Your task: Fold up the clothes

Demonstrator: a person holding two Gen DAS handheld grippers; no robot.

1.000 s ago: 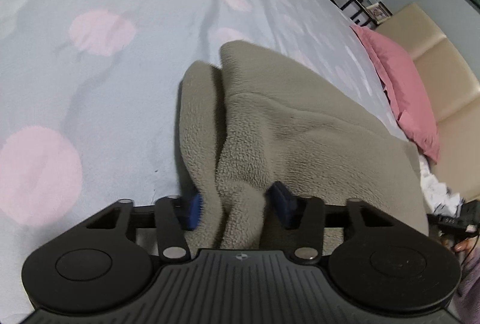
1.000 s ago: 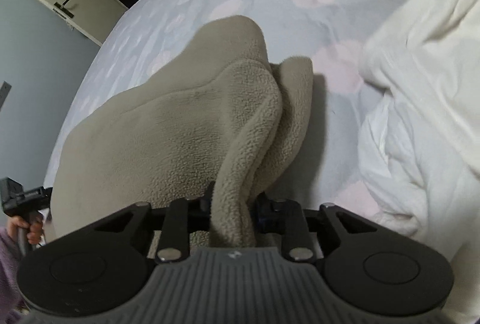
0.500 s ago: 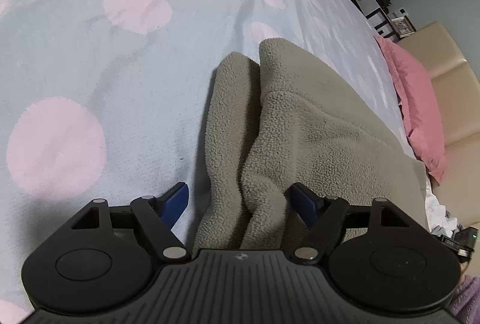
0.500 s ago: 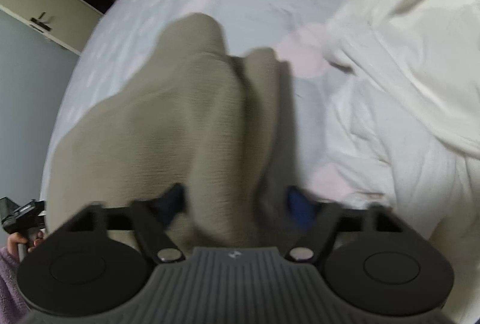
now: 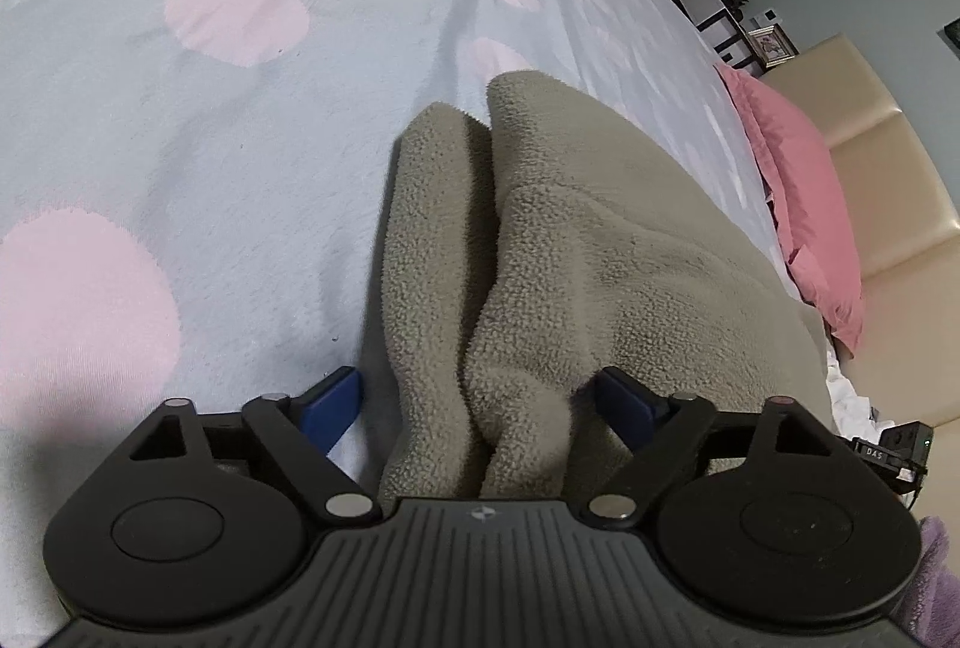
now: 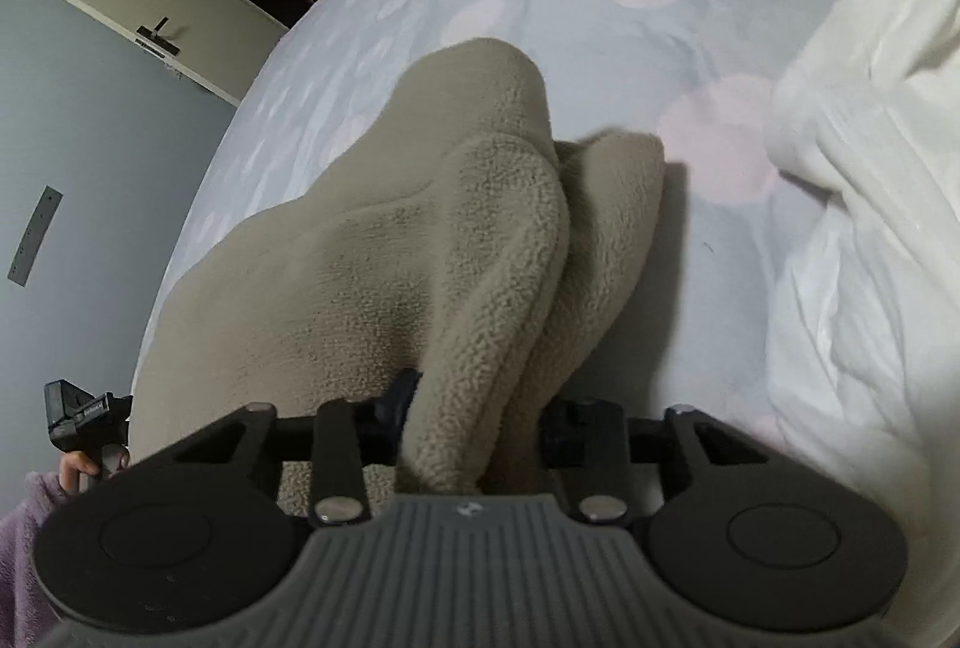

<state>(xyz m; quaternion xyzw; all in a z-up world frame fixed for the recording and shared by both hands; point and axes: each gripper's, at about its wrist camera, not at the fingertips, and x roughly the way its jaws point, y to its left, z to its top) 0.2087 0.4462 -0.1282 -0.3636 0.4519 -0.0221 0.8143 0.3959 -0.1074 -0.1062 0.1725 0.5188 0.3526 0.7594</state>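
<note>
**Fleece doubled on the bed, one end released**

A beige fleece garment (image 5: 600,240) was seen lying on the dotted bed cover (image 5: 210,138), doubled over so that two thick layers were stacked at each end. The left tongs (image 5: 480,402) were spread wide, with the fleece edge lying loose between the blue pads. The right tongs (image 6: 474,414) were closed in on the other end, and the doubled layers were pinched there. One fold was judged to be in place; whether further folds remained could not be settled. A white duvet (image 6: 840,228) was bunched just beside the fleece. No containers were seen.
</note>
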